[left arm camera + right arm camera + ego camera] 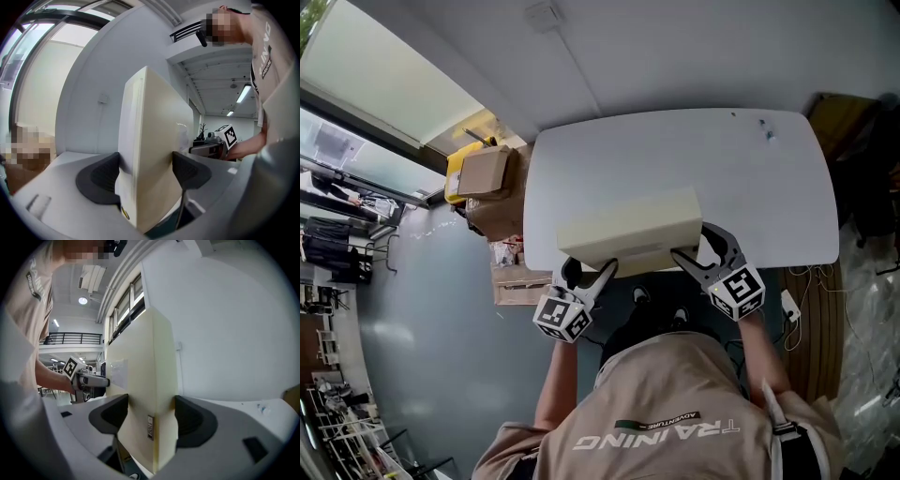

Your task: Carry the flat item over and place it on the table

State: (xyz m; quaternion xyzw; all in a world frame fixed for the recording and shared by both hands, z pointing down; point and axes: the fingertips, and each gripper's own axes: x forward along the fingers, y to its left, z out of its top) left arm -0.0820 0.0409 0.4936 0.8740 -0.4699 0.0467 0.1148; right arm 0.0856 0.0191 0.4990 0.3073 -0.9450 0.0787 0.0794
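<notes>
A flat cream-coloured box (pixel 630 230) hangs over the near edge of the white table (pixel 741 178), held from both ends. My left gripper (pixel 589 272) is shut on its near left corner, and my right gripper (pixel 698 251) is shut on its near right corner. In the left gripper view the box (pixel 154 154) stands edge-on between the two dark pads (pixel 101 177). The right gripper view shows the box (pixel 140 380) clamped the same way, a small label on its edge, with the other gripper beyond it.
Cardboard boxes (pixel 486 173) and a yellow item stand on the floor left of the table. A dark chair (pixel 862 159) sits at the table's right end. Cables (pixel 811 281) lie on the floor at the right. Windows run along the left wall.
</notes>
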